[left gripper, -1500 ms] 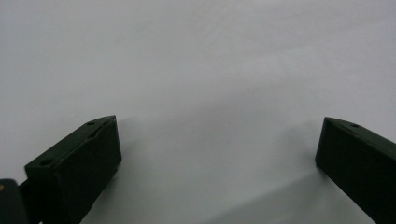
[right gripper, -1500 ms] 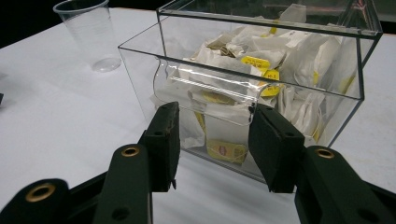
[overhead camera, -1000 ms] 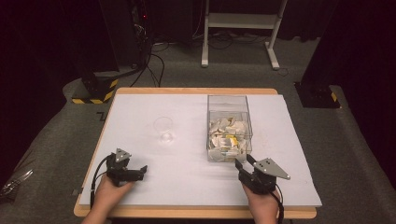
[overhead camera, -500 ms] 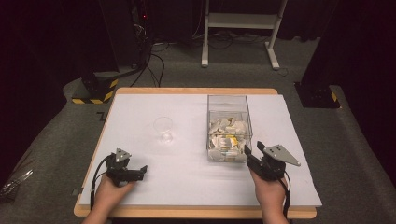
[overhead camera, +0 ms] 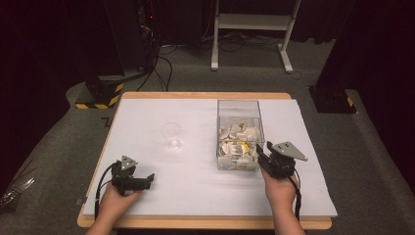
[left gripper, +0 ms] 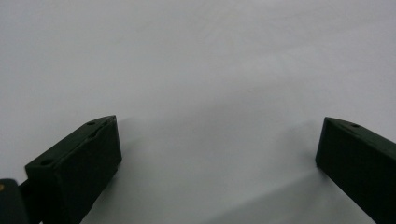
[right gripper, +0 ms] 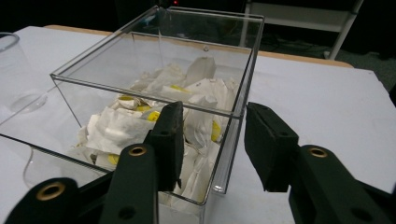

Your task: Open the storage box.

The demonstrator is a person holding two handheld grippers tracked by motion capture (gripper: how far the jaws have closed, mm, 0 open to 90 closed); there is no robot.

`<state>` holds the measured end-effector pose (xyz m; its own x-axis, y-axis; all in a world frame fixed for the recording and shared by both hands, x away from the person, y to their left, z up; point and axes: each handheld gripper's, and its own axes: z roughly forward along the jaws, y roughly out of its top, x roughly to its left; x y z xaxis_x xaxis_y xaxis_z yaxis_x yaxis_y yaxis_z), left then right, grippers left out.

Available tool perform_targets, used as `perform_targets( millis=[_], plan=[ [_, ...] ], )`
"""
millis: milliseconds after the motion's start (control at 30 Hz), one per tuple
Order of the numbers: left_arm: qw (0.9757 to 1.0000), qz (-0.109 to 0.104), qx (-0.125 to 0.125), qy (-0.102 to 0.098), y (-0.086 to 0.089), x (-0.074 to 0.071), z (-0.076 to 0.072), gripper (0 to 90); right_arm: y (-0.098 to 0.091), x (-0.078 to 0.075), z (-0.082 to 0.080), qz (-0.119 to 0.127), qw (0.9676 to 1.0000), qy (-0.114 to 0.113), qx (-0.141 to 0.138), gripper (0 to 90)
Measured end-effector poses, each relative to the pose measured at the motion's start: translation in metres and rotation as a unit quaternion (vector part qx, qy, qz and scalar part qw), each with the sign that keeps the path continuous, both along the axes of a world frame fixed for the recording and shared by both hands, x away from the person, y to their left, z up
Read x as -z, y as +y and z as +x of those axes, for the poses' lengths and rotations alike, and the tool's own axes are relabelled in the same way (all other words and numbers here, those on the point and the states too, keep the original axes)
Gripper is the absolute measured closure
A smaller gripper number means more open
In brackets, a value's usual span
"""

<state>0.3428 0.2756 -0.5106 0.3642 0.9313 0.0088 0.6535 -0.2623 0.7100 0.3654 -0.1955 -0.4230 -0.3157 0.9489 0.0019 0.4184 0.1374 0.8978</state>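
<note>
A clear plastic box (overhead camera: 238,102) stands right of the table's middle, holding several white and yellow paper packets (overhead camera: 238,142). My right gripper (overhead camera: 262,151) is at the box's near right corner. In the right gripper view its jaws (right gripper: 212,116) frame that corner of the box (right gripper: 116,60) and the packets (right gripper: 187,93). The jaws have just been closing but still stand apart, pressing on nothing. My left gripper (overhead camera: 149,179) lies low near the front left, open, with only white table cover between its jaws (left gripper: 219,140).
An empty clear glass (overhead camera: 172,135) stands left of the box, and is at the left edge (right gripper: 14,70) in the right gripper view. A white sheet (overhead camera: 303,122) covers the wooden table. Cables and a white stand lie on the dark floor behind.
My right gripper has moved away from the front edge, up to the box's near right corner, and its jaws have narrowed. The left gripper has stayed put.
</note>
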Motion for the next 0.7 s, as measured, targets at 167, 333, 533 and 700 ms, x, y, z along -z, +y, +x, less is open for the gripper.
perform_targets(
  millis=[167, 333, 533, 700],
  plan=[
    [1.0000, 0.000, 0.000, 0.000, 0.000, 0.000, 0.000, 0.5, 0.000, 0.005, 0.003, 0.000, 0.9999, 0.011, 0.007, 65.5],
    [1.0000, 0.001, 0.000, 0.000, 0.000, 0.000, 0.000, 0.7, -0.002, 0.009, 0.004, 0.002, 0.9998, 0.018, 0.008, 69.8],
    [1.0000, 0.001, 0.000, 0.000, 0.000, 0.000, 0.000, 0.6, -0.002, 0.013, 0.007, -0.002, 0.9996, 0.025, 0.008, 73.2],
    [1.0000, 0.000, 0.000, 0.000, 0.000, 0.000, 0.000, 0.6, 0.001, 0.016, 0.010, -0.003, 0.9995, 0.032, 0.007, 74.1]
  ],
)
